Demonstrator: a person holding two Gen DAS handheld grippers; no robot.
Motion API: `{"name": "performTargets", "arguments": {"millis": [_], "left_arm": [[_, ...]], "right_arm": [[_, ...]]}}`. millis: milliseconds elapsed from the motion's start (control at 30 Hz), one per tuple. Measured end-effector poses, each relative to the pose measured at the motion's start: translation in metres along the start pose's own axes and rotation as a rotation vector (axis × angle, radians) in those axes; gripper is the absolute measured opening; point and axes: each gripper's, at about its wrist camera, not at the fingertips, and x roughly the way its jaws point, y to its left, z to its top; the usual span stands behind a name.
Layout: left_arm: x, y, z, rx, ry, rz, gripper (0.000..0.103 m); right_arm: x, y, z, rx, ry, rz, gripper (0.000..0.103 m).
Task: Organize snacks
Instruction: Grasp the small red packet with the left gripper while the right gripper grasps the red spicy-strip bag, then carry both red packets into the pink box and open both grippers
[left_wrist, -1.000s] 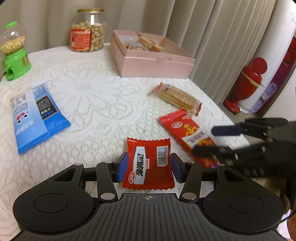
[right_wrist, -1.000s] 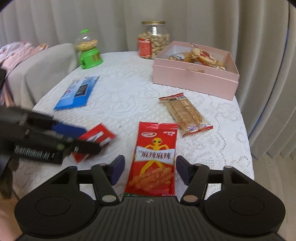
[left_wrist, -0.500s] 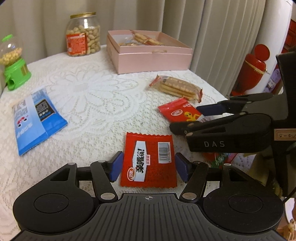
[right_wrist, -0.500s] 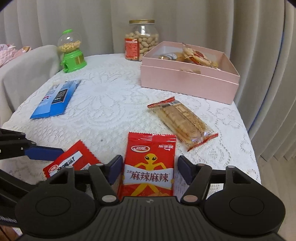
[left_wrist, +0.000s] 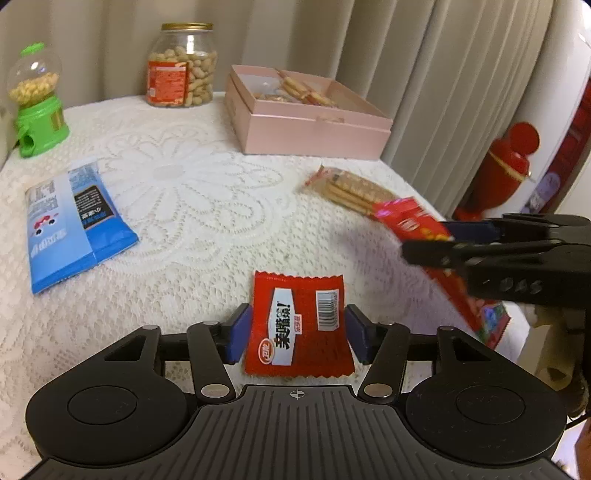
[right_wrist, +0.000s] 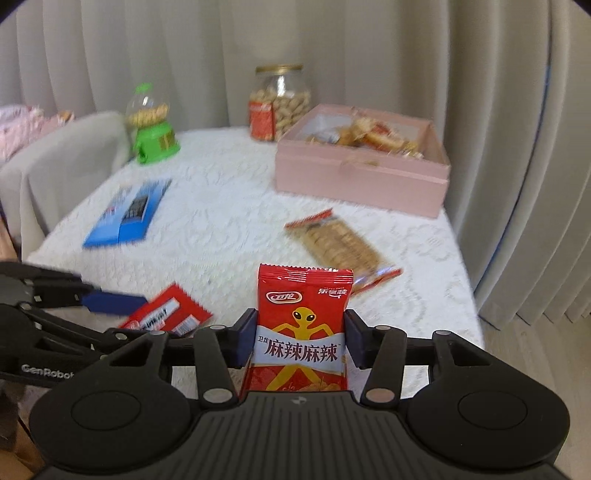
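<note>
A red packet with a white label lies flat on the lace cloth between the blue pads of my left gripper. Its jaws are closing, and the pads stand at the packet's side edges without squeezing it. My right gripper is closing on a red packet with a yellow alien figure. The pads press its sides and hold it upright. In the left wrist view that alien packet hangs tilted above the table in the right gripper. The open pink box with biscuit packs stands at the back right.
A clear biscuit packet lies in front of the box. A blue packet lies at the left. A peanut jar and a green candy dispenser stand at the back. The table edge runs close on the right, and a grey-covered chair stands at the left.
The right gripper has closed on the alien packet and raised it off the cloth. The left jaws widened, then narrowed again around the white-label packet, which has stayed on the table.
</note>
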Motion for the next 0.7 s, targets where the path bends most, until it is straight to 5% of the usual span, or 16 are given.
{"name": "performTargets", "arguments": {"millis": [433, 700], "left_arm": [[-0.004, 0.010, 0.039, -0.015, -0.111, -0.025, 0.045], [0.007, 0.015, 0.075, -0.006, -0.179, -0.067, 0.045]], "right_arm": [[-0.035, -0.034, 0.032, 0.074, -0.146, -0.007, 0.049], [-0.018, -0.063, 0.048, 0.128, -0.140, -0.003, 0.049]]}}
